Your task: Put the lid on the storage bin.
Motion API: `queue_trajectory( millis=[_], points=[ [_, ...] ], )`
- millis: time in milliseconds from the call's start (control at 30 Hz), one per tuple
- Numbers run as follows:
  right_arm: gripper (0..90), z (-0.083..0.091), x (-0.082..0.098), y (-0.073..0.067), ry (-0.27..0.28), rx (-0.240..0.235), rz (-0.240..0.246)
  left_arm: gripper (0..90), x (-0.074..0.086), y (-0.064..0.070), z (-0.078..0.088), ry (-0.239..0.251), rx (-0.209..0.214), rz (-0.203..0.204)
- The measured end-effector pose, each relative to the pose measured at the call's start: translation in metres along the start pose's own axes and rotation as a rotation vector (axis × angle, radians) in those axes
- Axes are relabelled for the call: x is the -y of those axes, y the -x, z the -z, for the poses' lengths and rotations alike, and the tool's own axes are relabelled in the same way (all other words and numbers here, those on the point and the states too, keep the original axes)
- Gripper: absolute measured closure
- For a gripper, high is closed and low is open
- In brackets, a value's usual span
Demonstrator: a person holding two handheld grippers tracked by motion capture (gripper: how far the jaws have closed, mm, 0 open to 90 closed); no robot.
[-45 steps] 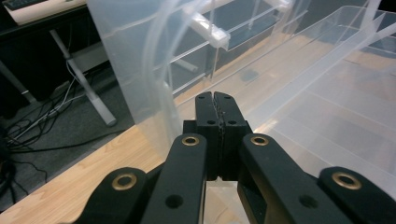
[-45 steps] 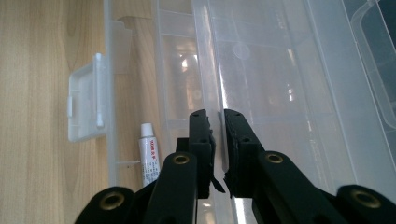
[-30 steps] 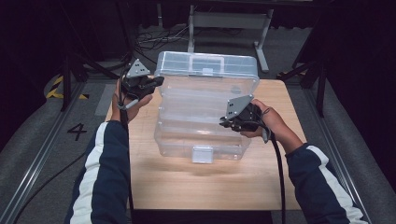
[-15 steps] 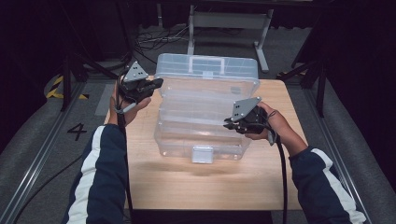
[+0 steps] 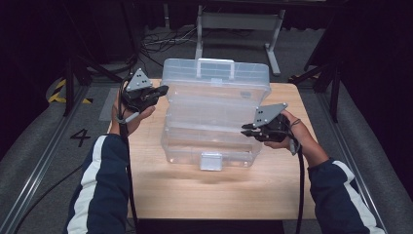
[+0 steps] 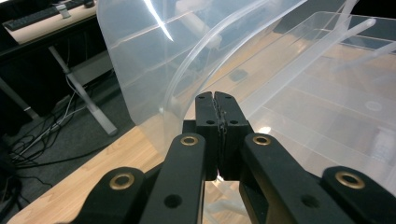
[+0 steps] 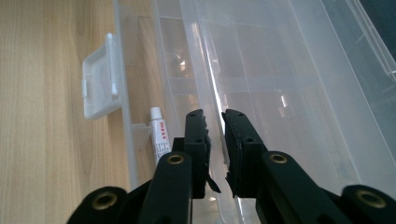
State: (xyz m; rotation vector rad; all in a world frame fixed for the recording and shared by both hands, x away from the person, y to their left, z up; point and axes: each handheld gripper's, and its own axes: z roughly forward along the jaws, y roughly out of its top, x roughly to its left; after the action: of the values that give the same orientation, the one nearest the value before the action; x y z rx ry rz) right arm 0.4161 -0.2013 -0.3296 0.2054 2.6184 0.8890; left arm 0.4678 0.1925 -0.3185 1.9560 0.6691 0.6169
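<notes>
Opening of the clear plastic multi-tier organiser box (image 5: 214, 122), set mid-table on the light wooden table (image 5: 195, 195), is judged the step in hand. Left gripper (image 5: 163, 89) is seen pressed together beside the raised lid's left edge, nothing pinched. Right gripper (image 7: 214, 122) is slightly parted, straddling a tray wall without clamping. A small white tube (image 7: 159, 133) lies inside. Trays should be spread evenly, slowly, base kept steady.

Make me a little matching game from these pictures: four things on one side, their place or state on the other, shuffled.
Things:
1. left claw
2. right claw
3. small tube
4. latch

Places or states:
a. lying inside the clear box, near its front wall
b. on the front wall of the box
c. jaws pressed together
d. a narrow gap between the jaws

Pairs: 1-c, 2-d, 3-a, 4-b
</notes>
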Motion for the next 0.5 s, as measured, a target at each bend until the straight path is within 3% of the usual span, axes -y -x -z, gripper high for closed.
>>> queue_trajectory(
  millis=[500],
  points=[
    [79.5, 0.012, 0.018, -0.003, 0.063, 0.017, -0.058, 88.9, 0.007, 0.004, 0.004, -0.025, 0.001, -0.007]
  ],
)
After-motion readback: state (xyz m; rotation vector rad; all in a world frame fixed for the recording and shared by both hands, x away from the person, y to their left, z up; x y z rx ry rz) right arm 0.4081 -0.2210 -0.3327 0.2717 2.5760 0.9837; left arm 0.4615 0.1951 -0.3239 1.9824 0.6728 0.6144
